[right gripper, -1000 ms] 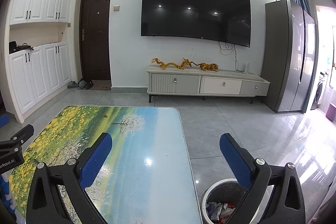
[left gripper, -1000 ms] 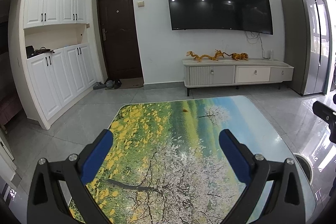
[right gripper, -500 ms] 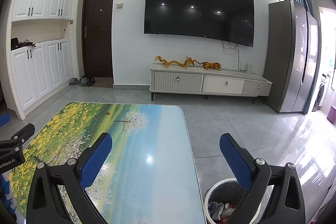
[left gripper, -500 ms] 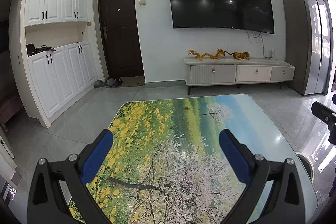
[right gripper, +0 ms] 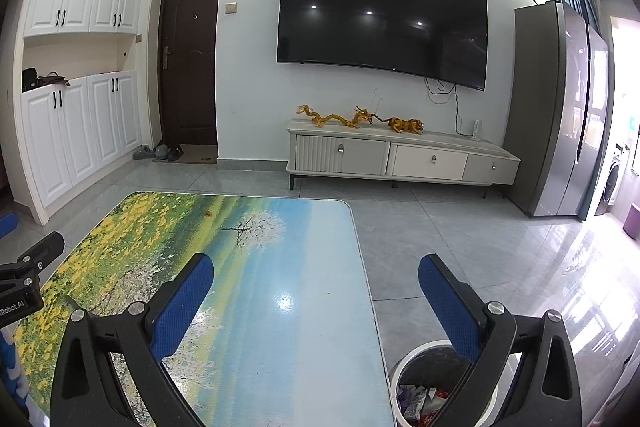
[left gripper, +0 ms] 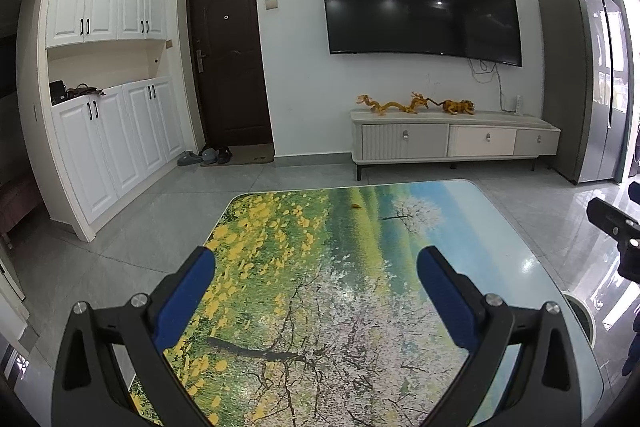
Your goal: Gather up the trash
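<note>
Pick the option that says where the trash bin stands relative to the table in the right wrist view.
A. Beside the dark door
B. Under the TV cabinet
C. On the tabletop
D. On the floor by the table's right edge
D: the trash bin stands on the floor by the table's right edge, wrappers visible inside.

A small brown scrap (left gripper: 354, 205) lies near the table's far edge. The round white-rimmed bin (right gripper: 404, 367) holds crumpled wrappers (right gripper: 416, 397), perhaps plastic.
</note>
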A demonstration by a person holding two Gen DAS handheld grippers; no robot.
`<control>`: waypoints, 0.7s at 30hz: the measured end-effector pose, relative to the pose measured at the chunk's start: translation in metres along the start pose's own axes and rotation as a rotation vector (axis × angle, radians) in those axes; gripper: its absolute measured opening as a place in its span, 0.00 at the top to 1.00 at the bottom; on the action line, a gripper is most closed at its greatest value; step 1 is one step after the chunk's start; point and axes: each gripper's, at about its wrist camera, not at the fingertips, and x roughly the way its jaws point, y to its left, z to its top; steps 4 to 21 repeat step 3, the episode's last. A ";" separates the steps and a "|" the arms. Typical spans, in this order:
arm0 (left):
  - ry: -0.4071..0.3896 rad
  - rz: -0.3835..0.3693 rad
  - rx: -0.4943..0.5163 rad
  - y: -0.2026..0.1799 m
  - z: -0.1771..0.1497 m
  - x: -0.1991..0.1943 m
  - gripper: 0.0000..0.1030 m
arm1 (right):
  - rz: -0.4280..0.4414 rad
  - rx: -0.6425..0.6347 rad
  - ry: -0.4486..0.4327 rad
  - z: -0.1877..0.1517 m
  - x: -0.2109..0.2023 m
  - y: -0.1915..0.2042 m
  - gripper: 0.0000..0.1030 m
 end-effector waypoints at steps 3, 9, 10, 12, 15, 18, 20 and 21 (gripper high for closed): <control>0.000 -0.008 -0.002 -0.001 0.000 -0.002 0.01 | -0.003 0.000 -0.003 0.001 0.000 -0.001 0.00; 0.000 -0.008 -0.002 -0.001 0.000 -0.002 0.01 | -0.003 0.000 -0.003 0.001 0.000 -0.001 0.00; 0.000 -0.008 -0.002 -0.001 0.000 -0.002 0.01 | -0.003 0.000 -0.003 0.001 0.000 -0.001 0.00; 0.000 -0.008 -0.002 -0.001 0.000 -0.002 0.01 | -0.003 0.000 -0.003 0.001 0.000 -0.001 0.00; 0.000 -0.008 -0.002 -0.001 0.000 -0.002 0.01 | -0.003 0.000 -0.003 0.001 0.000 -0.001 0.00; 0.000 -0.008 -0.002 -0.001 0.000 -0.002 0.01 | -0.003 0.000 -0.003 0.001 0.000 -0.001 0.00; 0.000 -0.008 -0.002 -0.001 0.000 -0.002 0.01 | -0.003 0.000 -0.003 0.001 0.000 -0.001 0.00; 0.000 -0.008 -0.002 -0.001 0.000 -0.002 0.01 | -0.003 0.000 -0.003 0.001 0.000 -0.001 0.00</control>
